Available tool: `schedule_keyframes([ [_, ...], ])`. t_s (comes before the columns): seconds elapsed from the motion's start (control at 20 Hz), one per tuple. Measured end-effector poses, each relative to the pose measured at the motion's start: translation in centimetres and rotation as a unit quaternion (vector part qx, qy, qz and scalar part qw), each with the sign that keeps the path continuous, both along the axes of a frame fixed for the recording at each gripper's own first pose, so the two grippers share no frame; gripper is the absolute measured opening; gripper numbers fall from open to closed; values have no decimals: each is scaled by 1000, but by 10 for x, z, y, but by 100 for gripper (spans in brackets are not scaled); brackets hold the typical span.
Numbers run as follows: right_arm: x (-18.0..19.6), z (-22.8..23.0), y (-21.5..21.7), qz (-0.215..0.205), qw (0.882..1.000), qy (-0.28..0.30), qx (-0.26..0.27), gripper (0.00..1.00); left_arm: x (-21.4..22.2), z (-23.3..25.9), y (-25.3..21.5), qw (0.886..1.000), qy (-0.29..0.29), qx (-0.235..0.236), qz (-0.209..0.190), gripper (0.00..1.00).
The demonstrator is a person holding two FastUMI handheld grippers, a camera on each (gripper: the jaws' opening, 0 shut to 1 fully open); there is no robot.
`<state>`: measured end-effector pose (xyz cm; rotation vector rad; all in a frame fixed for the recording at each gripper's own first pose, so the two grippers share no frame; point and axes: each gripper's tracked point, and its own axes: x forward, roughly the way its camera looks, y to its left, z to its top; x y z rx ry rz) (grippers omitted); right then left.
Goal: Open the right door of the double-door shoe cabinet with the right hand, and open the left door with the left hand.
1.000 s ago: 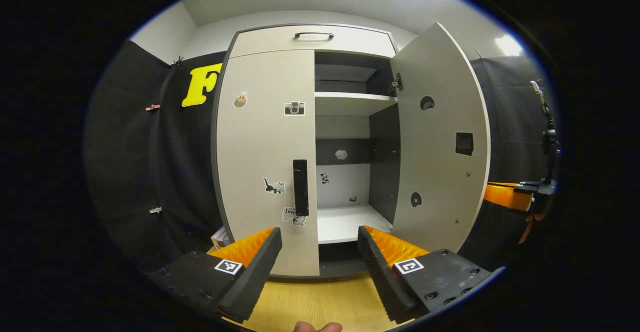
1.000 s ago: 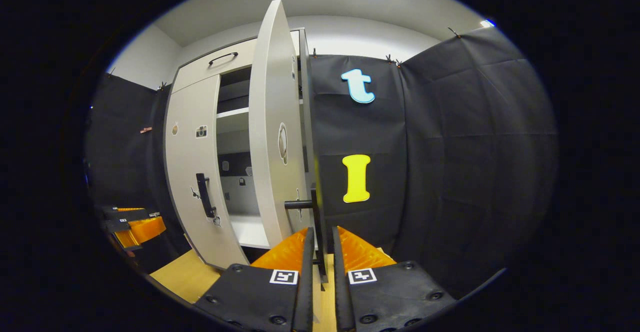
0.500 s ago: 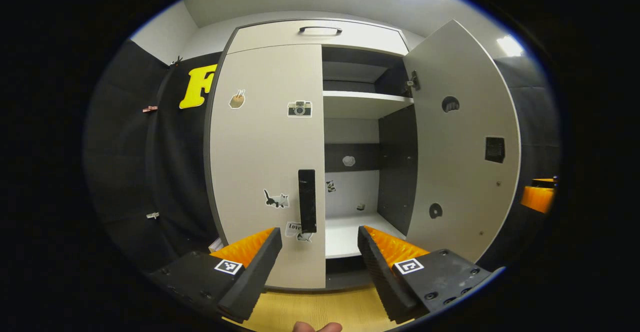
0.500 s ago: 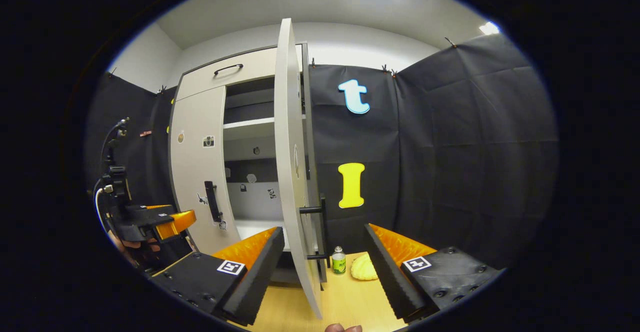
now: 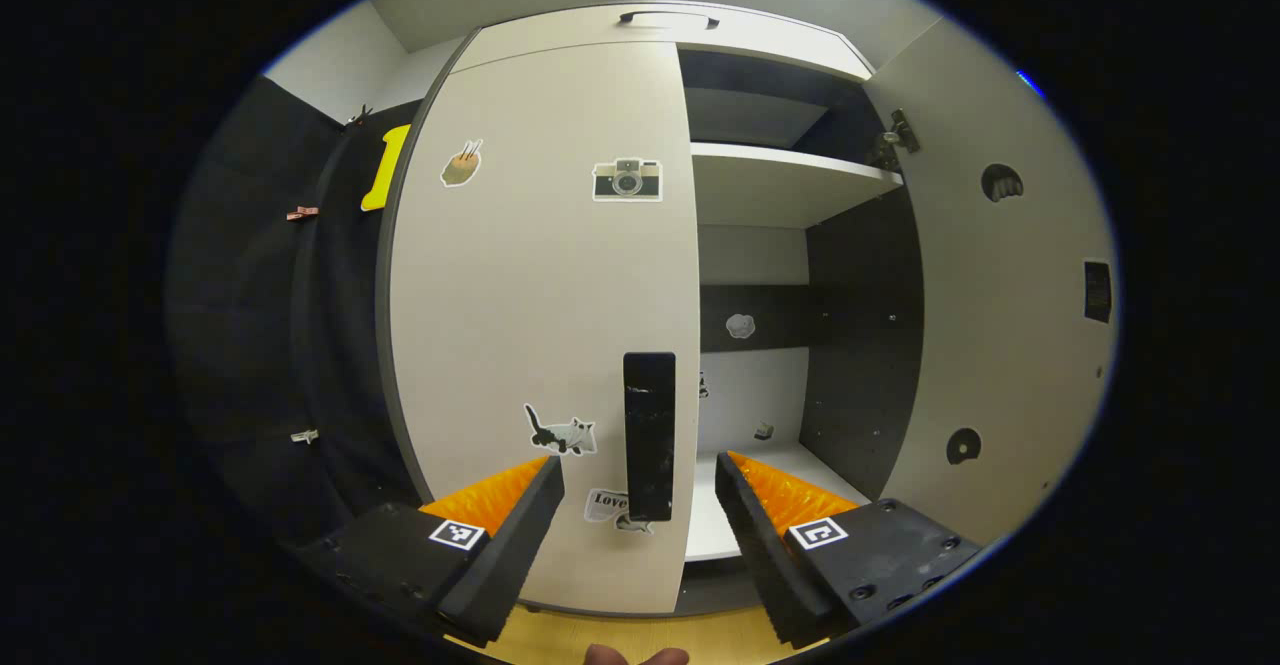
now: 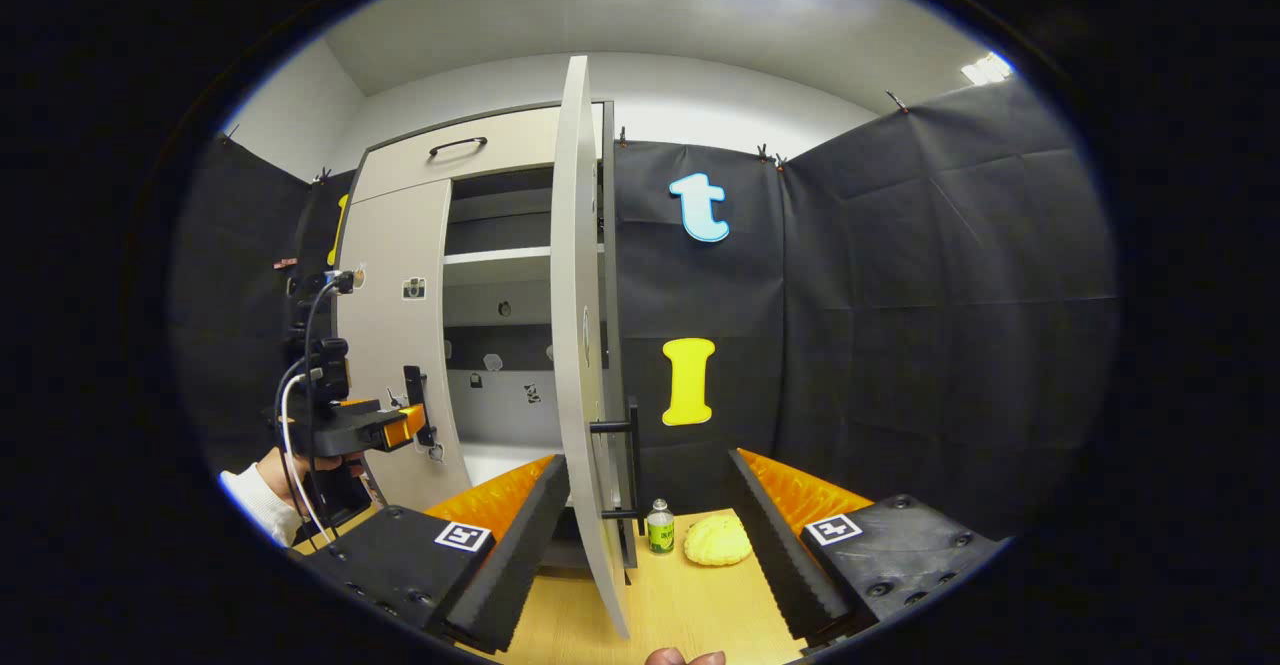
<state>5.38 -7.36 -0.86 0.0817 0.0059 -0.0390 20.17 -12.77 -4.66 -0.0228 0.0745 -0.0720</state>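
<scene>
The shoe cabinet's left door is closed, pale with small stickers. Its black vertical handle stands just ahead of my left gripper, which is open, one finger on each side of the handle and short of it. The right door is swung wide open, baring the shelves. In the right gripper view that door appears edge-on, with its black handle between and beyond the fingers of my open right gripper. Farther off, the left gripper hovers at the left door's handle.
A small green-labelled bottle and a yellow bun-like object sit on the wooden floor right of the open door. Black cloth walls close in both sides. A drawer with a black handle tops the cabinet.
My right gripper has opened, let go of the right door's handle and backed away. My left gripper has moved in close to the left door's handle.
</scene>
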Motion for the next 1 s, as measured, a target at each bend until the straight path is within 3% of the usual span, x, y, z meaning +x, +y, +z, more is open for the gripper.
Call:
schedule_keyframes([
  [0.1,-1,-1,-7,-4,1000,2,1,98,14,1,-2,1000,-2,-2,-1,95],
  [0.3,3,0,-17,-10,1000,3,12,98,42,-5,3,1000,0,17,11,90],
  [0.65,8,-6,-24,-9,1000,13,22,98,55,-11,-9,1000,6,8,3,43],
  [0.75,8,-7,-21,-3,1000,16,27,98,56,-13,-9,1000,10,12,12,36],
  [1.0,2,-4,-13,14,999,12,44,98,53,-18,-10,999,37,-6,6,34],
])
